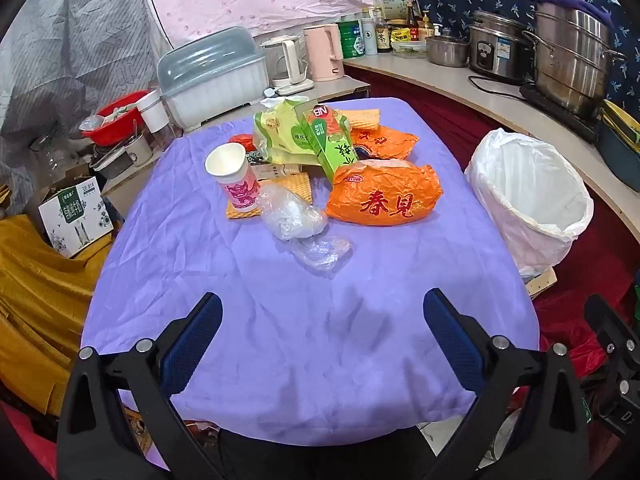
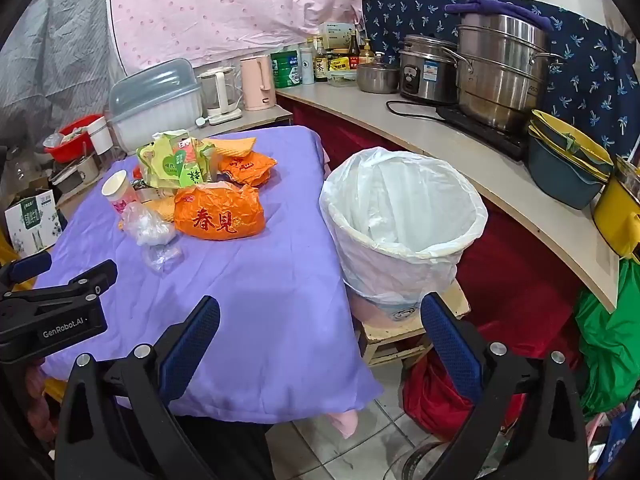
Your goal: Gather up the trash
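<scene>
Trash heap mid-surface on the purple cloth, items behind it half hidden, two orange bags, one paper cup, lined bin beside the surface, left claw and right claw both spread wide, empty.

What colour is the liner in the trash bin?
White, translucent plastic liner; clearest in the right wrist view.

Both views face down—sharing the table.

red item half-hidden behind cup
</scene>
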